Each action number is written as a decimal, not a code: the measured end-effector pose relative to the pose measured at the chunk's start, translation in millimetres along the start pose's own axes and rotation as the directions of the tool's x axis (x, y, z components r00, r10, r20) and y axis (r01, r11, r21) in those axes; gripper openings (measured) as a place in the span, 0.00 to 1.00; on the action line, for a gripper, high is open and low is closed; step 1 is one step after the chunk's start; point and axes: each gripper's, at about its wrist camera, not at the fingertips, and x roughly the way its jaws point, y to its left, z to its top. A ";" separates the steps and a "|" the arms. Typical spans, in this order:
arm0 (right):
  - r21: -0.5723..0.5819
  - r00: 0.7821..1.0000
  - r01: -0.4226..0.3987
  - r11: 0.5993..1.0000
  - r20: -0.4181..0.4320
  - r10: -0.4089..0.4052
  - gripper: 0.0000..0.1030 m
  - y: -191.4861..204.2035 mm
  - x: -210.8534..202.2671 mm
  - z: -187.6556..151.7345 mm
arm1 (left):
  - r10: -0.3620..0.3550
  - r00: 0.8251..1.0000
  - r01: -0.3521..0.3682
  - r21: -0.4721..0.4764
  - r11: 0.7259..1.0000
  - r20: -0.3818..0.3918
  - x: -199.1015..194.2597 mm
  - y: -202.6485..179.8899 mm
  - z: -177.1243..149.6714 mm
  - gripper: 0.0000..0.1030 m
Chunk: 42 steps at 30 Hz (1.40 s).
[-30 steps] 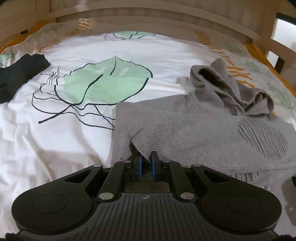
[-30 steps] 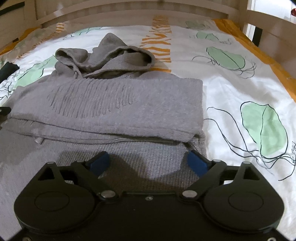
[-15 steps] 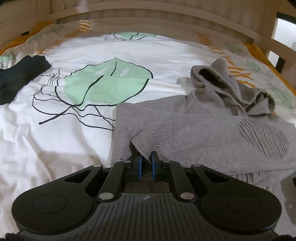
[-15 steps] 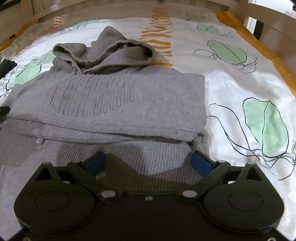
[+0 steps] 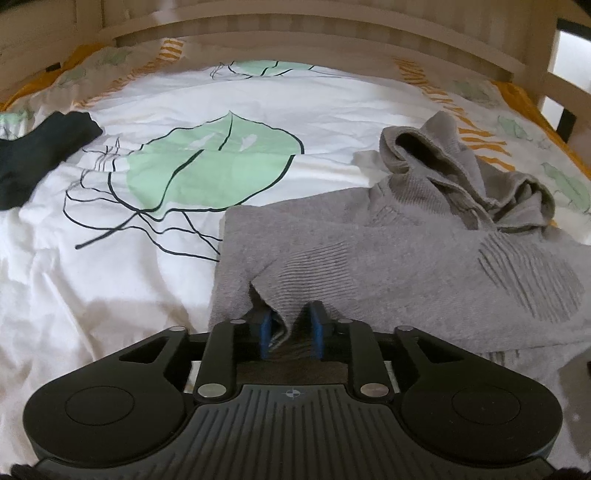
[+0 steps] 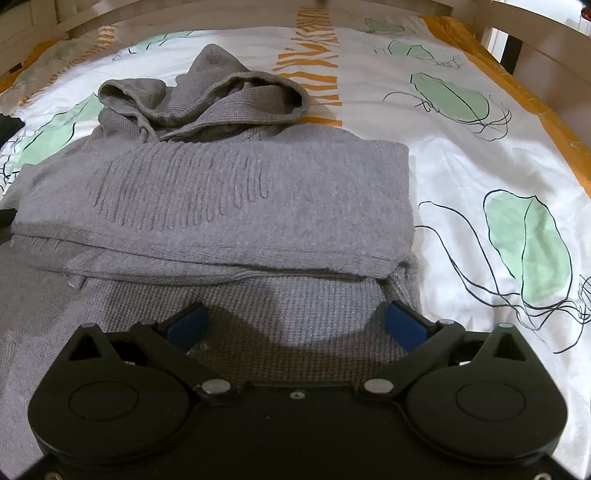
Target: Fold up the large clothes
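On a leaf-print duvet (image 5: 155, 280), my grey hooded sweater (image 6: 236, 199) lies part-folded, hood (image 6: 207, 99) toward the headboard (image 5: 295, 26) and hem toward me, its long axis running straight away from both tools. My left gripper (image 5: 290, 330) sits at the near left corner, where a ribbed sleeve cuff (image 5: 295, 284) is doubled over the body; its blue pads (image 5: 264, 330) have just been easing apart, and a tongue of knit hangs between them, brushing the left pad but no longer pinched. My right gripper (image 6: 295, 325) hovers over the bare lower body near the right edge, spread wide and holding nothing, its jaws having just opened the last bit further. A folded band of sweater lies crosswise just beyond its fingertips. I judge this fold to be set down and both tools letting go. The next fold likely brings hem toward hood, along that long axis, and both grippers already flank the near end, left at the left corner, right at the right. A dark garment (image 5: 37, 155) lies well apart at the far left
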 end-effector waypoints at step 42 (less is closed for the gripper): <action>0.106 0.988 -0.150 0.983 0.039 0.146 1.00 -17.9 4.9 13.1 | 0.012 1.000 -0.012 0.015 1.000 0.009 2.1 19.1 5.9 0.41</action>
